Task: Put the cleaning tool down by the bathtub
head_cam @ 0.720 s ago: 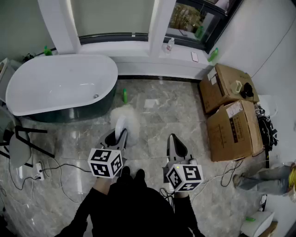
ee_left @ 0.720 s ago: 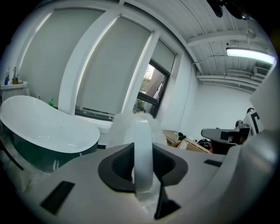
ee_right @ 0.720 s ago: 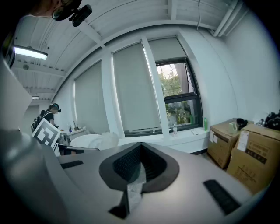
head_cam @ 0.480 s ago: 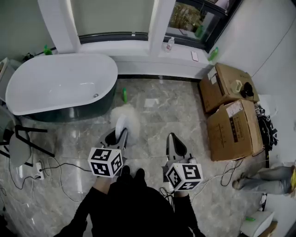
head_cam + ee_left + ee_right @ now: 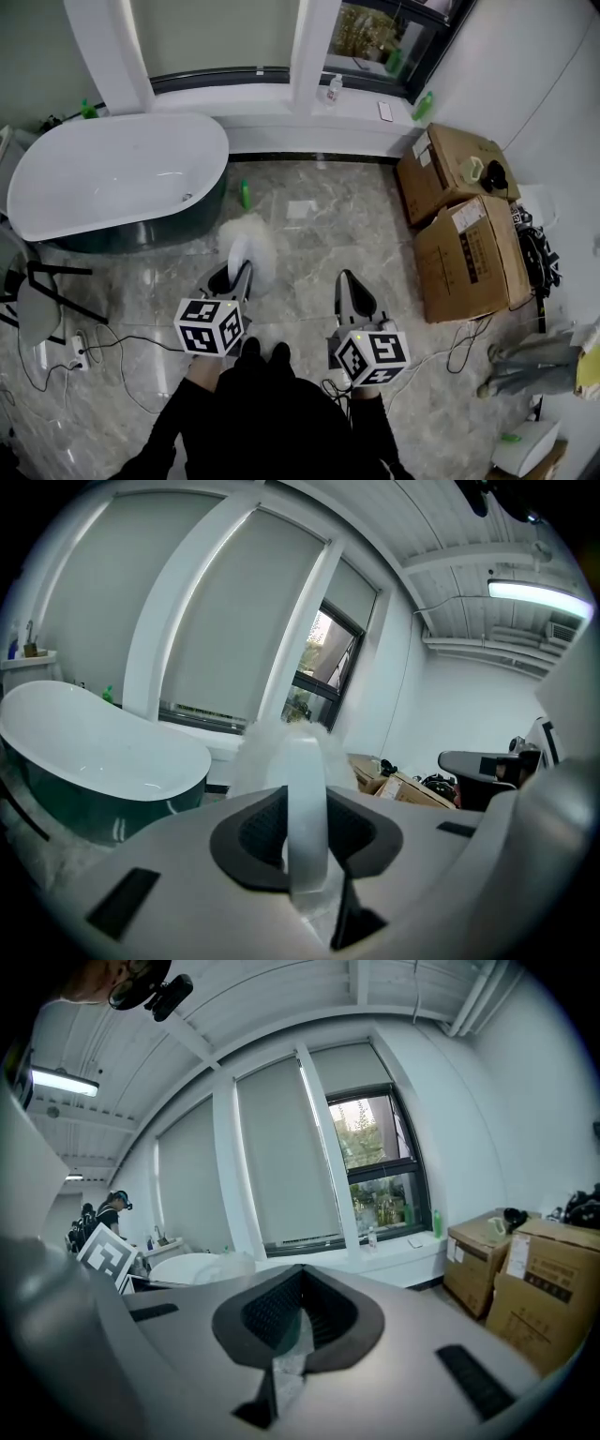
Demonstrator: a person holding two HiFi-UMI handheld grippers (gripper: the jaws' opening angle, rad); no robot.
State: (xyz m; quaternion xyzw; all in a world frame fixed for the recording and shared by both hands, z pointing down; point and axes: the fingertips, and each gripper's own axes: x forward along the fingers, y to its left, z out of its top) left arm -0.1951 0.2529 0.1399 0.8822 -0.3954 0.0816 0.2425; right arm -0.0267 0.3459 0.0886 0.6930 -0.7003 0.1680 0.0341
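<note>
Since the earlier frames the head view has slid a little. White oval bathtub (image 5: 122, 164) and brown cardboard boxes (image 5: 459, 234) sit further left in frame. Both grippers keep nearly the same place at the bottom. Tool not yet put down.

Left gripper (image 5: 242, 272): clamped on the pale translucent handle of the white fluffy duster (image 5: 248, 244). Its own view shows the handle standing between the dark pads, with the fluff beyond. Duster is carried in the jaws over the grey marble floor (image 5: 319, 234), apparently clear of it.

Right gripper (image 5: 349, 286): jaws drawn together, nothing in them.

Relation that matters:
- Tub lies ahead and to the left of the left gripper, well apart.
- Duster's long axis runs forward from the jaws, fluffy head leading.
- It points just right of the tub's near end, toward a small green bottle (image 5: 245, 194) on the floor.
- Left gripper is the nearer one and already has the tool; the right is farther off and idle.

Judgement: the coming move is a carry forward-left and down, to lay the duster beside the tub's dark wall.
</note>
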